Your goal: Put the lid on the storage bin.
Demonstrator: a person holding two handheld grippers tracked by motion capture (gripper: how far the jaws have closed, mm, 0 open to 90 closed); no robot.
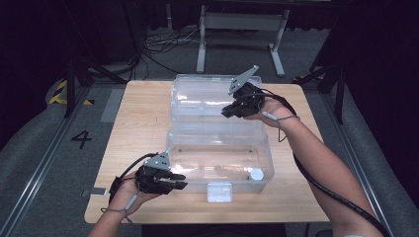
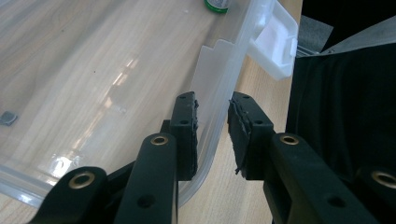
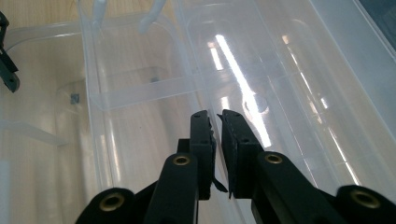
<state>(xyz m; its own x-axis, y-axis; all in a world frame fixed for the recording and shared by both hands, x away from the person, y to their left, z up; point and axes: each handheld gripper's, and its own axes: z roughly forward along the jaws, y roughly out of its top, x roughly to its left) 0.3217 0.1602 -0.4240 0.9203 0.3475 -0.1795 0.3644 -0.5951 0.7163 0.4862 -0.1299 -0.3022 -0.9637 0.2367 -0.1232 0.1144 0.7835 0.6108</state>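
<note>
A clear plastic bin [image 1: 218, 135] stands on the wooden table [image 1: 141, 118], its lid [image 1: 197, 96] tipped open at the back. My left gripper [image 1: 180, 180] is at the bin's front left corner. In the left gripper view it [image 2: 212, 105] is open and straddles the bin's rim [image 2: 219, 93], one jaw inside the wall and one outside. My right gripper [image 1: 226, 112] is up at the lid's right part. In the right gripper view it [image 3: 215, 116] is shut on the lid's edge [image 3: 187, 51], with only a thin gap between the jaws.
A small round white-topped container [image 1: 256, 174] sits in the bin's front right corner, seen as a green and white container [image 2: 215, 4]. A white latch [image 1: 220, 191] hangs off the front wall. A tiny grey bit [image 2: 8, 117] lies on the bin's floor. Cables and stand legs lie beyond the table.
</note>
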